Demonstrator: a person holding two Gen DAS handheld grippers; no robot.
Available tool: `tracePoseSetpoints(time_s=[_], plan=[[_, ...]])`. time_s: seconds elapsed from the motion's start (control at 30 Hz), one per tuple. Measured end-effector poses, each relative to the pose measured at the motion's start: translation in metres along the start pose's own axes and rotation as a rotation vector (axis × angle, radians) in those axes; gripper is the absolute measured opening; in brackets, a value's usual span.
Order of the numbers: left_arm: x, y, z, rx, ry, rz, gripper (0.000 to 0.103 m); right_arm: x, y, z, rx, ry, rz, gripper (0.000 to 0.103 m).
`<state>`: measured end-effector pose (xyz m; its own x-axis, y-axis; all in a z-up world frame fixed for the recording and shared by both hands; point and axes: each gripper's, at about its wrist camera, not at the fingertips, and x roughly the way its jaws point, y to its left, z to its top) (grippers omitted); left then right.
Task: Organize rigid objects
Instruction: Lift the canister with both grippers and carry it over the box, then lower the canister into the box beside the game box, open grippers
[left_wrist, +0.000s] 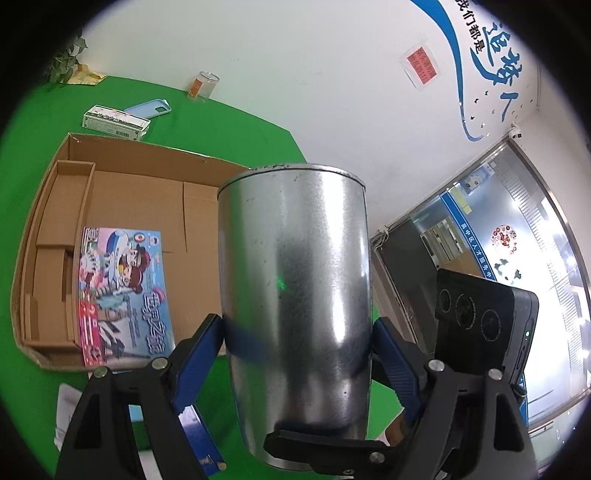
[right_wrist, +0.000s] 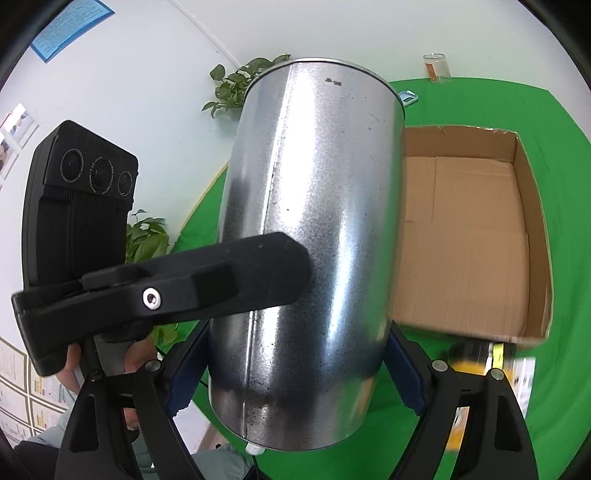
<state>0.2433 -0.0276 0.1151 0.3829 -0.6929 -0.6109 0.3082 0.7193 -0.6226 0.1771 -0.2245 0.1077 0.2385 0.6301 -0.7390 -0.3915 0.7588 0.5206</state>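
Left wrist view: my left gripper (left_wrist: 297, 332) clamps the metal can (left_wrist: 295, 280) between its blue pads, lifted over the green table (left_wrist: 229, 122). My right gripper (right_wrist: 297, 350) grips the same can (right_wrist: 314, 240) from the other side (both sets of fingers spread wide around it). Behind sits the cardboard box (left_wrist: 140, 192), a colourful flat package (left_wrist: 122, 291) lying inside it.
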Motion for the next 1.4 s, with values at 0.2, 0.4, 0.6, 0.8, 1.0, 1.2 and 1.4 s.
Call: tracePoseSetpoints(time_s=[0.2, 0.4, 0.6, 0.8, 1.0, 1.2, 1.4], plan=[[0.031, 0.022, 0.031, -0.025, 0.032, 0.012, 0.082, 0.019, -0.018, 0.026, 0.011, 0.032, -0.018, 0.085], [0.076, 0.059, 0.04, -0.088, 0.102, 0.02, 0.082, 0.056, -0.045, 0.041, 0.063, 0.103, -0.02, 0.085], [0.117, 0.095, 0.034, -0.158, 0.181, 0.031, 0.083, 0.094, -0.078, 0.035, 0.133, 0.166, -0.002, 0.085], [0.147, 0.112, 0.025, -0.207, 0.253, 0.051, 0.083, 0.117, -0.097, 0.029, 0.197, 0.232, -0.024, 0.085], [0.16, 0.112, 0.021, -0.211, 0.278, 0.157, 0.083, 0.138, -0.103, 0.026, 0.246, 0.268, -0.037, 0.084], [0.156, 0.115, 0.026, -0.196, 0.271, 0.178, 0.083, 0.149, -0.108, 0.024, 0.273, 0.254, -0.051, 0.084], [0.147, 0.107, 0.038, -0.15, 0.208, 0.22, 0.082, 0.139, -0.115, 0.008, 0.273, 0.241, -0.084, 0.083]])
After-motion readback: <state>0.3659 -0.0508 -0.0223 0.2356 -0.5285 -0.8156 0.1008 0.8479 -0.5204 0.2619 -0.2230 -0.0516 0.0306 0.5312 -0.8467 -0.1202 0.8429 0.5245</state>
